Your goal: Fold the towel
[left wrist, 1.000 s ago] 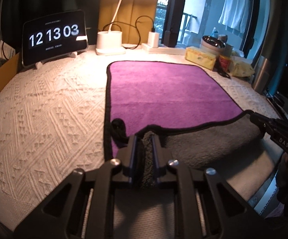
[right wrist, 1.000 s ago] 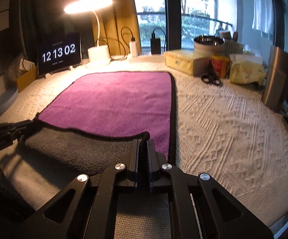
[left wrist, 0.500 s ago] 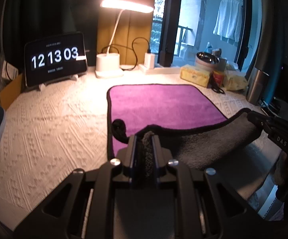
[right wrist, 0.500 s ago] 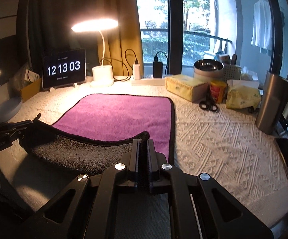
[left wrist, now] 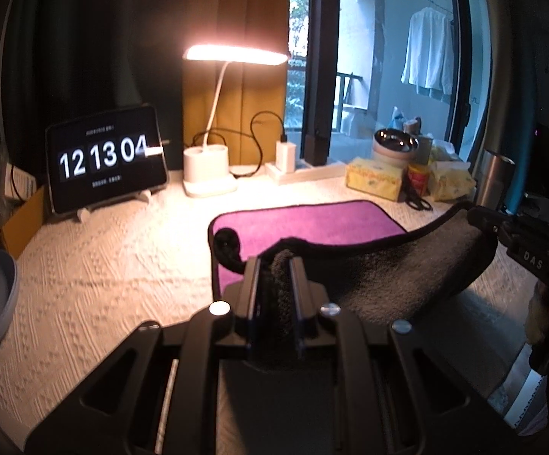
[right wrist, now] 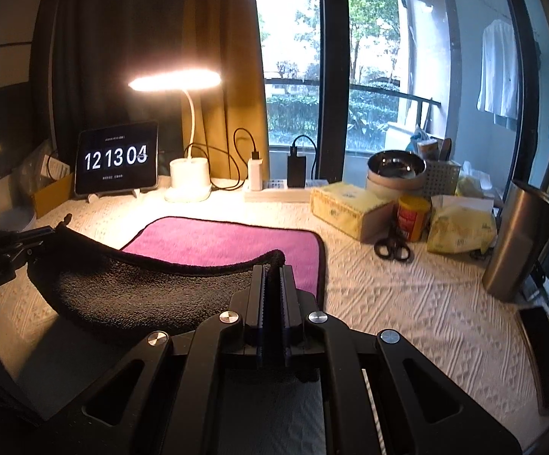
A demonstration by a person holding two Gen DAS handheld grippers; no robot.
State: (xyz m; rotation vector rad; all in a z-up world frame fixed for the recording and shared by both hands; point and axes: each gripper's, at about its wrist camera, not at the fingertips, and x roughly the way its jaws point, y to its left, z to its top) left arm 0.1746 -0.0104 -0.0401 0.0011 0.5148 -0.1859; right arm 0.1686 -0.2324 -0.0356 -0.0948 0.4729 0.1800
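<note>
Two near corners of the towel (left wrist: 312,223) are pinched — one in the left gripper (left wrist: 274,292), one in the right gripper (right wrist: 272,292). Its far edge lies straight ahead on the desk (right wrist: 407,288) — I think both go forward together.

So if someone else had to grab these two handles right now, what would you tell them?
Left tool: shut on the towel's near left corner.
Right tool: shut on the near right corner.
Towel: near edge lifted off the tablecloth, grey underside sagging between the tools; far half lies flat, purple side up, in front of the lamp and clock.
Done: both near corners gripped and raised.
Left: carry the near edge forward onto the far edge, lay it down, release. Scissors lie to the right, apart from the towel.
</note>
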